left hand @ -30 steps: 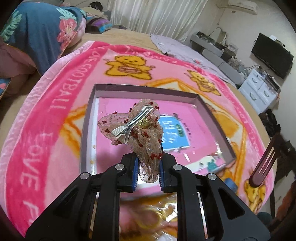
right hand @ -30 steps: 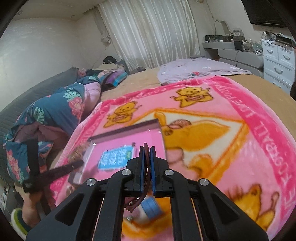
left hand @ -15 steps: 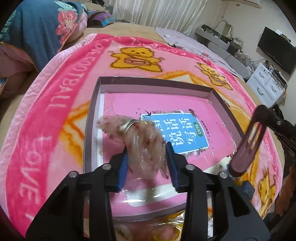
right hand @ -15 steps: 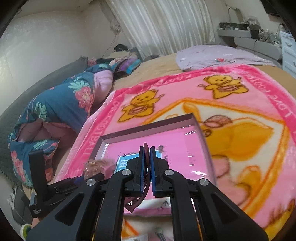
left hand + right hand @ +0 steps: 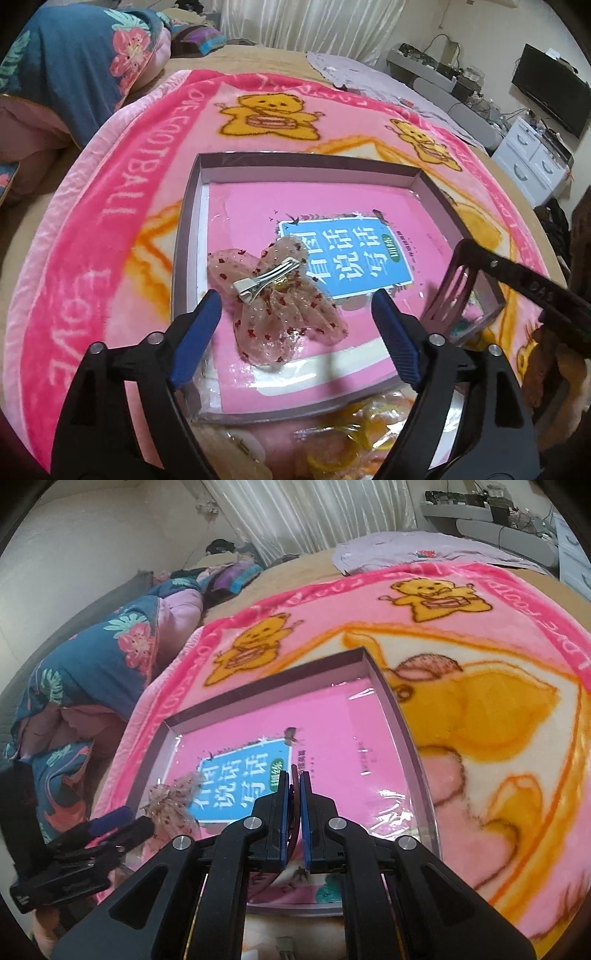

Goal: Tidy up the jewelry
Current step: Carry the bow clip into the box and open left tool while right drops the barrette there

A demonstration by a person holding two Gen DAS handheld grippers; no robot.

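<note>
Presently on hand:
Left gripper [image 5: 295,306]: jaws spread wide, blue pads clear of everything, hovering low over the near left part of the box.
Hair bow [image 5: 275,308]: sheer pinkish mesh with dark red dots and a silver clip across its middle; lies loose inside the box, on the book's lower left area, between the spread pads but touching neither.
Right gripper [image 5: 294,805]: pads pressed together on a thin dark reddish comb [image 5: 456,286]; in the right wrist view only the comb's edge shows between the pads.
Comb position: held above the box's right near corner, teeth pointing down, just beside the left gripper's right finger.
Box [image 5: 184,236]: shallow, grey-walled, open, resting on the blanket.
Book [image 5: 332,221]: pink cover with a blue title panel, wrapped in shiny film, lying flat in the box.
Blanket [image 5: 110,206]: pink fleece with yellow bears and lettering, spread over the bed.
</note>
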